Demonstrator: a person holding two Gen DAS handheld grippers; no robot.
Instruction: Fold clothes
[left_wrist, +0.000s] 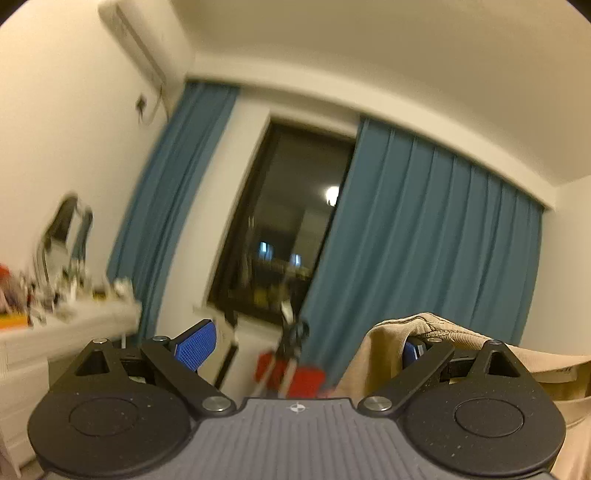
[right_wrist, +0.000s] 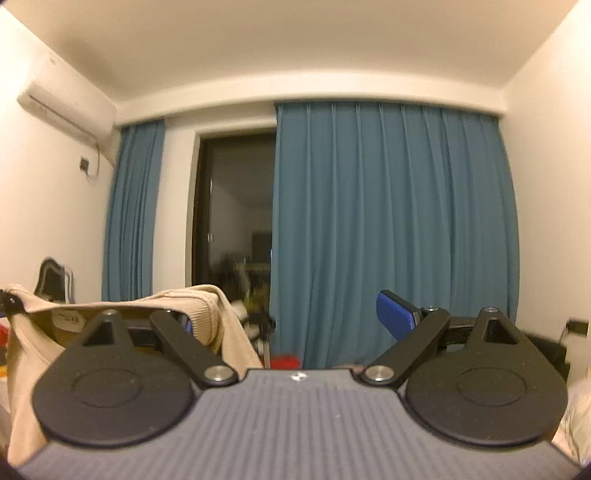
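Observation:
A beige knit garment hangs draped over the right finger of my left gripper, which points up toward the window. Its jaws stand wide apart and the left blue pad is bare. In the right wrist view the same beige garment lies over the left finger of my right gripper, stretching away to the left edge with a label showing. The right blue pad there is bare. Both grippers are open, and the cloth rests on one finger of each rather than being pinched.
Blue curtains flank a dark window straight ahead. A white dresser with clutter and a mirror stands at the left. A stand with red parts sits below the window. An air conditioner hangs on the left wall.

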